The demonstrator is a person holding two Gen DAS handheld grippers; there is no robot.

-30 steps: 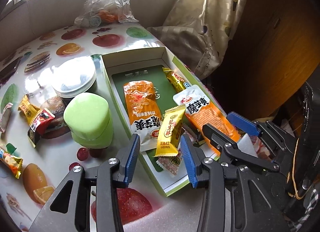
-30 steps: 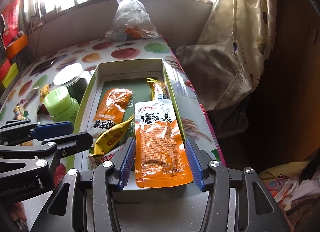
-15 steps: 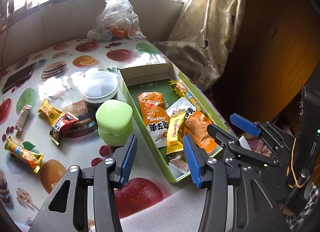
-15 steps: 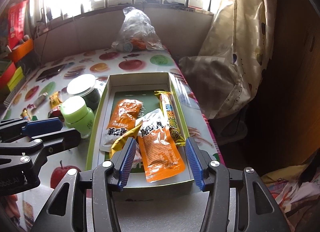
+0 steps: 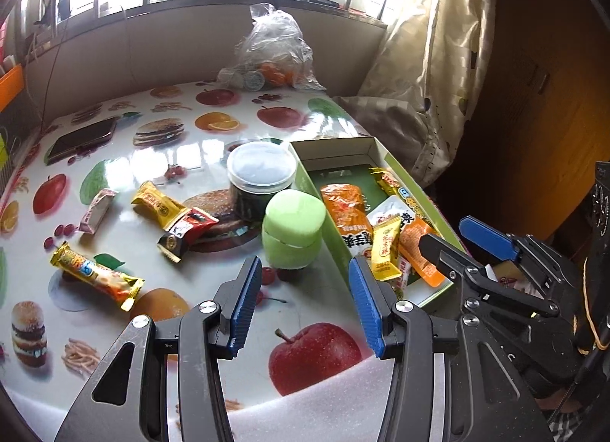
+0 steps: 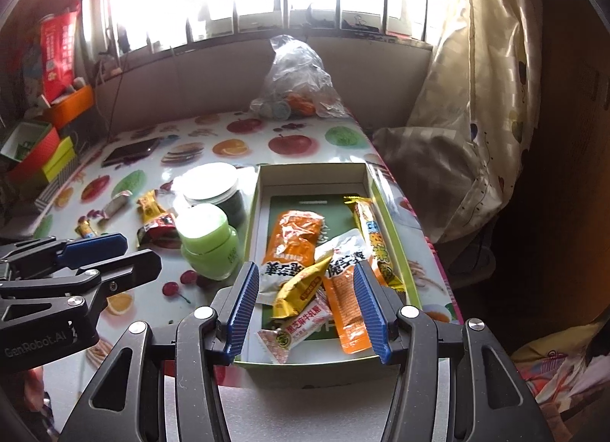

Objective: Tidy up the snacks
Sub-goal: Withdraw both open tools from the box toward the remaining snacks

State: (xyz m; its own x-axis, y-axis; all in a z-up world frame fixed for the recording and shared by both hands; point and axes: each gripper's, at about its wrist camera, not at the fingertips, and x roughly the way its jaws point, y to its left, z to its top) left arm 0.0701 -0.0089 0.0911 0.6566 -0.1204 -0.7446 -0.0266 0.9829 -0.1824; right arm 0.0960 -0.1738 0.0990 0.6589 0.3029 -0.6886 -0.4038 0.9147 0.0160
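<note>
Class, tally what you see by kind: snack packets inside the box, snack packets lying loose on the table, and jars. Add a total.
Snack packets in the box: 5
Loose snack packets on the table: 4
Jars: 2
Total: 11

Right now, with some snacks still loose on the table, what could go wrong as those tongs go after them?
1. The light green jar and the clear-lidded round tub stand between the green cardboard box and the loose packets; a sweep could topple them.
2. The orange pouch lies near the box's front edge and might slide out.
3. The gold-wrapped bar looks slippery for open left tongs.
</note>
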